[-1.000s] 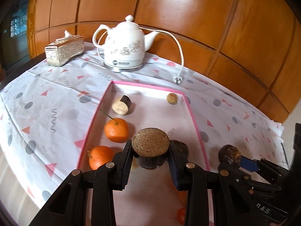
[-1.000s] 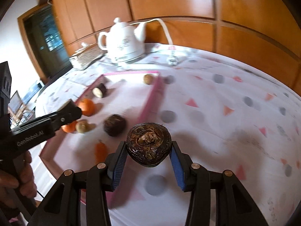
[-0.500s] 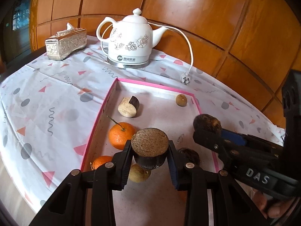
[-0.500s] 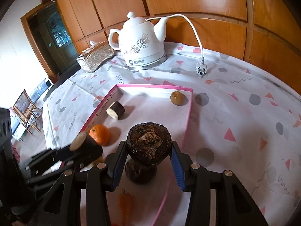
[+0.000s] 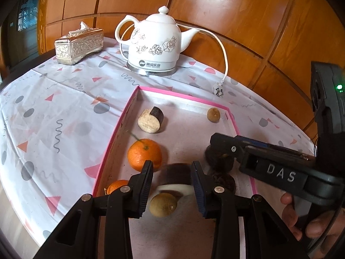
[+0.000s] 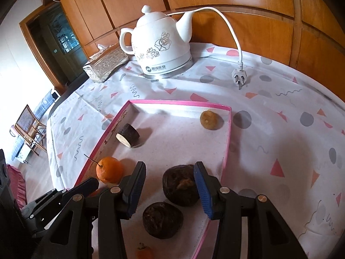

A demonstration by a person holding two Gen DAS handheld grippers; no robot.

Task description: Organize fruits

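A pink-rimmed tray (image 5: pixel 112 138) (image 6: pixel 227 142) holds several fruits. My left gripper (image 5: pixel 172 179) is open over it; a dark cut piece (image 5: pixel 176 178), blurred, lies loose between its fingers. A tan round fruit (image 5: pixel 163 204) and two oranges (image 5: pixel 144 154) (image 5: pixel 117 186) lie close by. My right gripper (image 6: pixel 170 185) is open; a dark rough fruit (image 6: pixel 181 184) sits on the tray floor between its fingers, a second one (image 6: pixel 161 219) just below. Another cut piece (image 5: pixel 151 119) (image 6: pixel 127 137) and a small tan fruit (image 5: pixel 213 114) (image 6: pixel 208 119) lie farther back.
A white electric kettle (image 5: pixel 157 45) (image 6: pixel 160 43) with cord and plug (image 6: pixel 239 75) stands behind the tray. A silver tissue box (image 5: pixel 78 44) (image 6: pixel 105 63) is at the back left. The patterned tablecloth (image 6: pixel 280 129) covers the table. The right gripper's body (image 5: pixel 269 164) crosses the tray's right side.
Both grippers have opened. The left let go of the dark cut piece, which drops between its fingers. The right let go of the dark rough fruit, which now rests on the tray.
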